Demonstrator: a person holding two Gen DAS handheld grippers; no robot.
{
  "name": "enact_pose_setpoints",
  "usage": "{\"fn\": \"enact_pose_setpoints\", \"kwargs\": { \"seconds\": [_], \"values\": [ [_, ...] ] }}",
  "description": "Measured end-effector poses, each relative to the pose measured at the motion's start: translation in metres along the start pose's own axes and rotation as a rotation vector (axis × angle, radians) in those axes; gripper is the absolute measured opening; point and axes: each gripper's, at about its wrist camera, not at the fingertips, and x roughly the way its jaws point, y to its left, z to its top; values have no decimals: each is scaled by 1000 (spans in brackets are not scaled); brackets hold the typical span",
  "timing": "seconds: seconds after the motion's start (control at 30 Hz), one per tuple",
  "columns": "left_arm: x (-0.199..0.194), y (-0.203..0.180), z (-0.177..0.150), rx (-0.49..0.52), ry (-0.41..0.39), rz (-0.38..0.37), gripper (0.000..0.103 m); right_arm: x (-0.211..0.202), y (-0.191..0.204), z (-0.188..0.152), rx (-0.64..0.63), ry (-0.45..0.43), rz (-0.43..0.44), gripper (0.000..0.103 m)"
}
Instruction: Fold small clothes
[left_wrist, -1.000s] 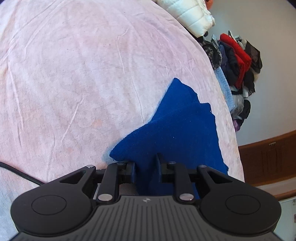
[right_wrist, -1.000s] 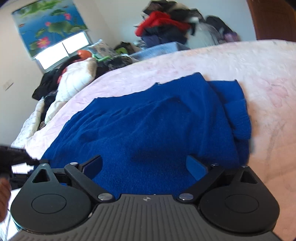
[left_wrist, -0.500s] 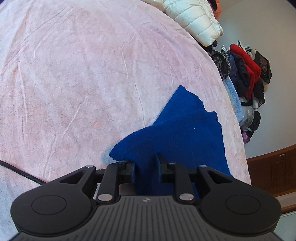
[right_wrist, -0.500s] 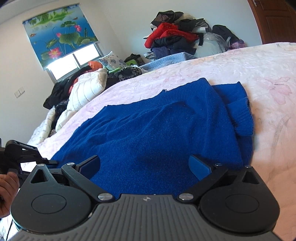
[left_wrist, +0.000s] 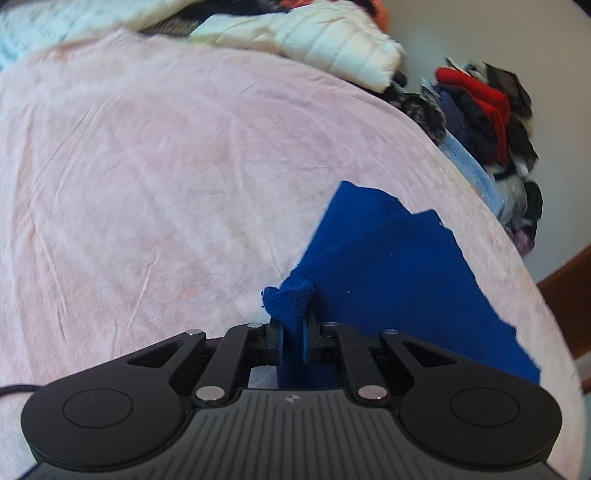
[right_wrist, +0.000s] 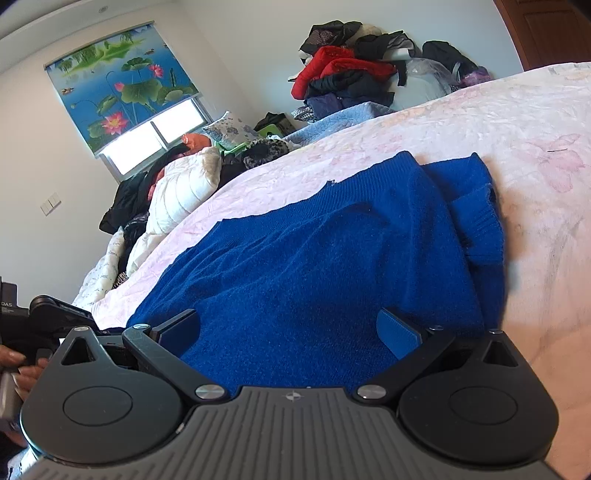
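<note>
L gripper: we see the jaws have just been closing, now pinched on a bunched corner of the blue sweater, w/ a small tuft of knit poking up above the pads. The corner is lifted off the bed; rest of the sweater trails down to the right and lies on the pink sheet.

R gripper: jaws wide apart, blue pads on either side, low over the sweater; nothing pinched. Can't tell if the pads touch the knit.

Sweater is spread across the near part of the bed in the R view, a folded part stacked at its far right edge.

Bkgd: white puffer jacket at the bed's far edge, clothes pile against the wall, lotus-print blind over the window. A hand on the other gripper shows at the left edge of the R view.
</note>
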Motion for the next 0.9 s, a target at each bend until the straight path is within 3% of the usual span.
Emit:
{"fn": "enact_pose_setpoints", "kwargs": {
  "seconds": [0.1, 0.17, 0.27, 0.3, 0.43, 0.53, 0.57, 0.67, 0.77, 0.9],
  "values": [
    [-12, -22, -20, 174, -111, 7, 8, 2, 5, 7, -10, 50, -22, 102],
    [-24, -40, -39, 347, -204, -9, 8, 8, 15, 24, 37, 129, -52, 102],
    [-31, -60, -68, 556, -299, -40, 8, 24, 37, 54, 87, 203, 38, 102],
    [-29, -62, -74, 578, -304, -47, 8, 35, 50, 66, 72, 228, 62, 102],
    [-22, -60, -83, 592, -304, -50, 7, 108, 107, 100, 10, 443, 113, 101],
    [-22, -59, -86, 598, -317, -59, 7, 167, 155, 110, -66, 541, 98, 100],
    [-22, -57, -88, 597, -319, -60, 7, 186, 171, 110, -92, 579, 100, 94],
    [-21, -56, -89, 596, -319, -64, 7, 242, 205, 100, -162, 690, 30, 61],
    [-19, -54, -90, 593, -310, -71, 7, 276, 225, 80, -233, 745, -66, 65],
    [-15, -53, -88, 587, -297, -82, 7, 281, 254, 70, -331, 733, -66, 70]
  ]
}}
